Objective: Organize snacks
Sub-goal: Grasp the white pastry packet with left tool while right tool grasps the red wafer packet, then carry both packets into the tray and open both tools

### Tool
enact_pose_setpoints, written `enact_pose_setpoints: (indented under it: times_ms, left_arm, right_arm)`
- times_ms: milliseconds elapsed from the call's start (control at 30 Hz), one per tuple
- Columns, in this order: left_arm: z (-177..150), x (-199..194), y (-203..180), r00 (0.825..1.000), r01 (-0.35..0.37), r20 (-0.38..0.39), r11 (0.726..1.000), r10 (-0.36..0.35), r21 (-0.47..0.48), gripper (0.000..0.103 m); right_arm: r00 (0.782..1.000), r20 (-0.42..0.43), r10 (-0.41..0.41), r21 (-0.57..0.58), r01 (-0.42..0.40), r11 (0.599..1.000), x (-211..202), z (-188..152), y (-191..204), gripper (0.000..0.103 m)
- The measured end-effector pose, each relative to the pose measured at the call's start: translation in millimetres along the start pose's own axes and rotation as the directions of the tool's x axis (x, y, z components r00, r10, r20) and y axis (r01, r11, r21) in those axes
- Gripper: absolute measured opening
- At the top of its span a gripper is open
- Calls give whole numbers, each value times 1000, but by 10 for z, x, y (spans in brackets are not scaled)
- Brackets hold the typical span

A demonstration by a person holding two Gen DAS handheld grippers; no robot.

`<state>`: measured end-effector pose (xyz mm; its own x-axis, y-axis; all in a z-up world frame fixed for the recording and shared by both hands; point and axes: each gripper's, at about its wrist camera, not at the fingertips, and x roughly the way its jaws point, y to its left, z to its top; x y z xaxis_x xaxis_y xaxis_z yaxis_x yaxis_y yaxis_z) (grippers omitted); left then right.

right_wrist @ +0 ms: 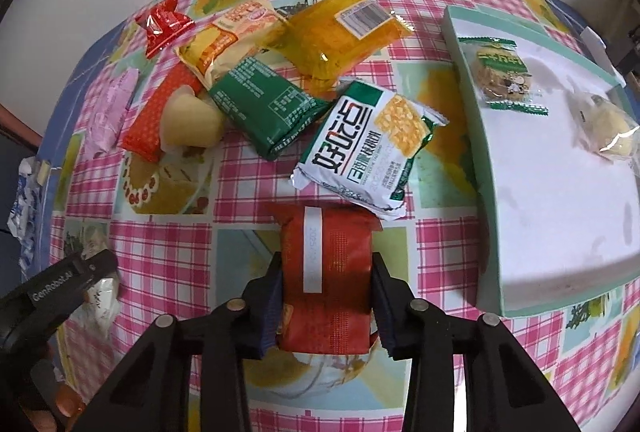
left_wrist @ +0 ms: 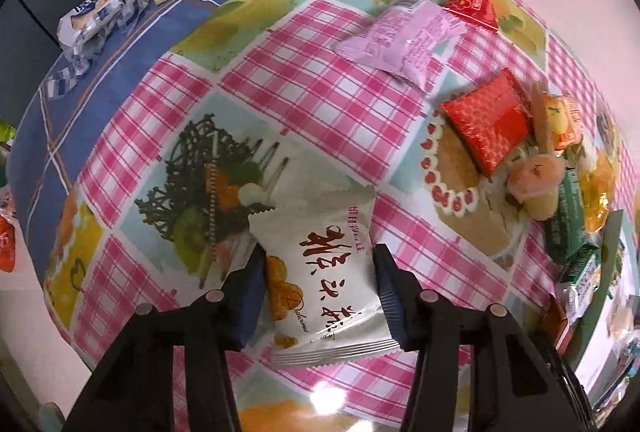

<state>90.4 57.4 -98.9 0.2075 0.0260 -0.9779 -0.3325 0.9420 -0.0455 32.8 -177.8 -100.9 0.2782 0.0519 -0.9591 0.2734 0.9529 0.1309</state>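
My left claw reaches forward and low over the tabletop, its two black fingers spread apart with blue pads facing inward. A white packet sits between them, both pads touching its edges. My right claw points ahead too, its fingers pressed against both sides of a red packet, clamping it. In the right wrist view, my left claw's black body shows at lower left, with fingertips of my hand beneath it.

"GenRobot.AI" on left claw; "好吃点" on green-white cracker packet
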Motion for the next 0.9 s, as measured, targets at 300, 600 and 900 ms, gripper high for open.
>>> enact_pose_setpoints:
  times_ms: [300, 600, 900]
  left_arm:
    - [-88, -427, -424, 995, 47, 89, 996, -54, 78, 53]
    - [-305, -709, -1226, 975, 92, 165, 948, -147, 304, 53]
    - [-666, -779, -1910, 955, 188, 114, 854, -275, 485, 53]
  right_arm:
    - [996, 72, 61, 14, -62, 998, -343, 49, -124, 42]
    - [989, 141, -54, 151, 33, 988, -567, 188, -636, 42]
    - [982, 107, -154, 381, 102, 919, -605, 244, -1616, 42]
